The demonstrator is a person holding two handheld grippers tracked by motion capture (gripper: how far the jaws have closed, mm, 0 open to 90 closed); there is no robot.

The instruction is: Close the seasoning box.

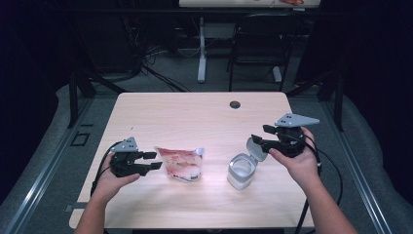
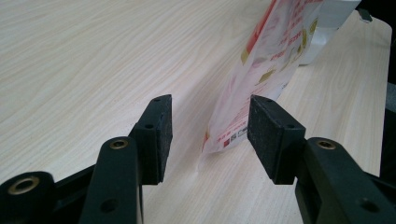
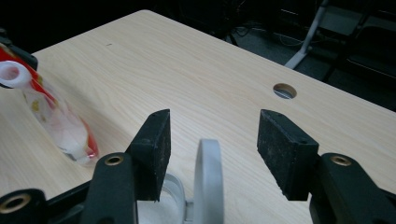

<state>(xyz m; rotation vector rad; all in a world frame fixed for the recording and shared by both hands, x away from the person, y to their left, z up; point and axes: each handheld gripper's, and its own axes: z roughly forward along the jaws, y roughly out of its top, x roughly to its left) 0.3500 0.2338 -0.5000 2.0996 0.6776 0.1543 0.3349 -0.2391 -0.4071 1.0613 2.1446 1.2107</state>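
A red and white spouted pouch (image 1: 180, 165) stands on the wooden table (image 1: 195, 117), left of centre. My left gripper (image 1: 155, 160) is just left of it, jaws open. In the left gripper view the pouch's lower edge (image 2: 261, 70) sits just ahead of the gap between the pads without touching them. A clear square container (image 1: 242, 171) stands right of centre with its hinged lid (image 1: 255, 148) flipped up. My right gripper (image 1: 258, 135) is open at that lid. In the right gripper view the lid's edge (image 3: 208, 182) rises between the jaws, clear of both pads (image 3: 285, 149).
A round cable hole (image 1: 235, 104) is at the table's far side, and it appears as the cable hole (image 3: 285, 90) in the right gripper view. A chair (image 1: 258, 44) and a desk leg (image 1: 201, 53) stand on the floor beyond. The pouch (image 3: 56, 121) lies to the left in the right gripper view.
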